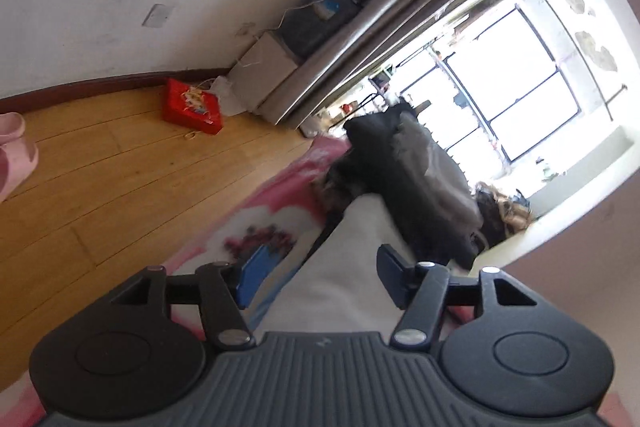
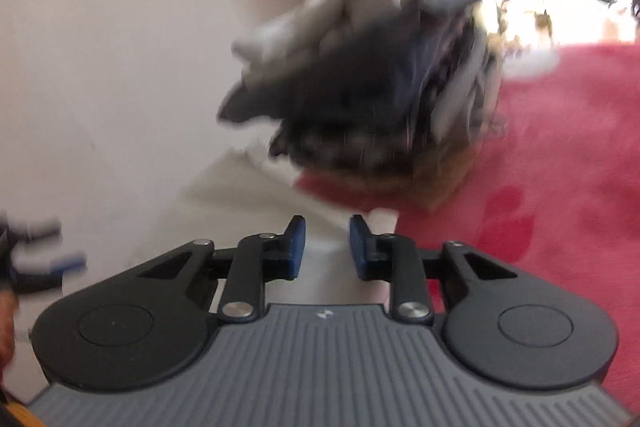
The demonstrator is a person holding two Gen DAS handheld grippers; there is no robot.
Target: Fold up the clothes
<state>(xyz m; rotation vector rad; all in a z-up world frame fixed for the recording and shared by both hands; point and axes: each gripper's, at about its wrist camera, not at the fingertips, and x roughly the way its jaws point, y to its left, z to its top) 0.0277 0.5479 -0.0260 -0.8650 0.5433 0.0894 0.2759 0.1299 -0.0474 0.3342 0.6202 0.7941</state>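
Note:
In the left wrist view my left gripper (image 1: pixel 323 277) stands open, its blue pads wide apart. A white garment (image 1: pixel 348 251) lies under and between the fingers, and neither pad presses on it. Beyond it sits a heap of dark and grey clothes (image 1: pixel 404 163) on the pink-and-red blanket (image 1: pixel 280 183). The right wrist view is blurred. There my right gripper (image 2: pixel 328 247) shows a narrow gap between its pads with nothing pinched. It hovers over the white garment (image 2: pixel 240 195), before the pile of clothes (image 2: pixel 360 75) on the red blanket (image 2: pixel 560 155).
A wooden floor (image 1: pixel 100 179) runs beside the bed, with a red box (image 1: pixel 192 107), cardboard boxes (image 1: pixel 264 67) and a grey curtain (image 1: pixel 380 7) by the bright window (image 1: pixel 512 79). A pink slipper (image 1: pixel 16 147) lies at the left. A blurred gripper (image 2: pixel 48 263) shows at the right view's left edge.

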